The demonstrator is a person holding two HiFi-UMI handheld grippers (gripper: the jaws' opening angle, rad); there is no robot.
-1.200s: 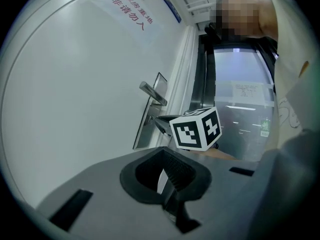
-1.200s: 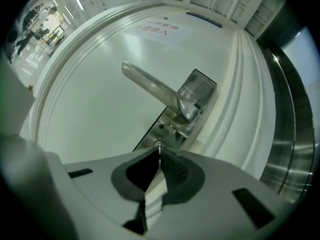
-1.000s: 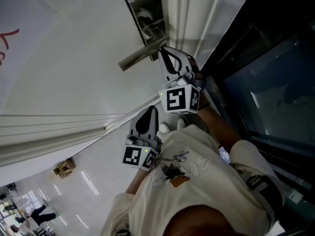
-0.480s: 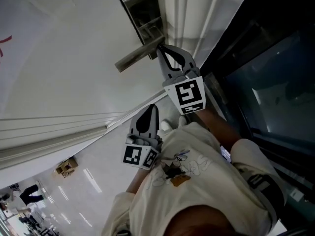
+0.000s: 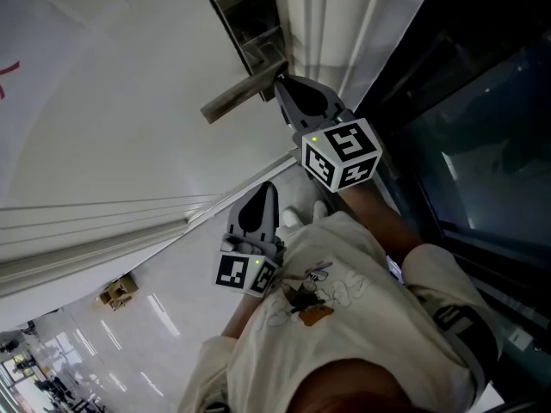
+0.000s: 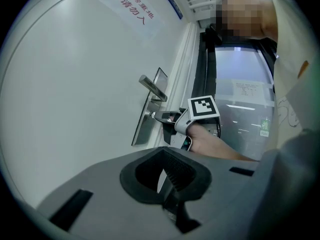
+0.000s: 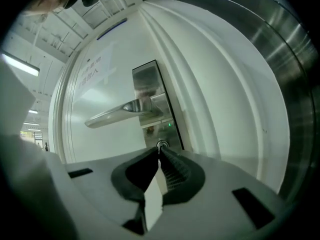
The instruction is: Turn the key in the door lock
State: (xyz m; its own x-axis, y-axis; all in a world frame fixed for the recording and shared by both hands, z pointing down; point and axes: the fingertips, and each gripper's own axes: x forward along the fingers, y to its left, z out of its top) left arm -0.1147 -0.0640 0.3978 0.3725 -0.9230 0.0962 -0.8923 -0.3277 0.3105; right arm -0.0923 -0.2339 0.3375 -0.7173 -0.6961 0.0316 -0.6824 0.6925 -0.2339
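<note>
The steel lock plate [image 5: 250,24] with its lever handle [image 5: 243,91] sits on the white door [image 5: 112,101]. My right gripper [image 5: 282,86] points at the plate just below the handle, its marker cube [image 5: 342,153] behind it. In the right gripper view its jaws [image 7: 160,152] are shut on the key [image 7: 161,145] at the lock cylinder; the key is mostly hidden by the fingertips. The handle [image 7: 120,112] lies level above it. My left gripper [image 5: 264,189] hangs lower, off the door, shut with nothing between its jaws [image 6: 164,168]. It looks toward the right gripper [image 6: 157,117] at the plate [image 6: 146,120].
The door frame mouldings [image 5: 318,24] run beside the lock plate. A dark glass panel [image 5: 465,144] stands to the right. A red-lettered notice [image 6: 132,11] hangs higher on the door. Polished floor [image 5: 129,317] with a small cardboard box [image 5: 114,292] lies below.
The right gripper has rolled about its own axis at the lock: its marker cube has turned to show other faces. The left gripper has stayed put.
</note>
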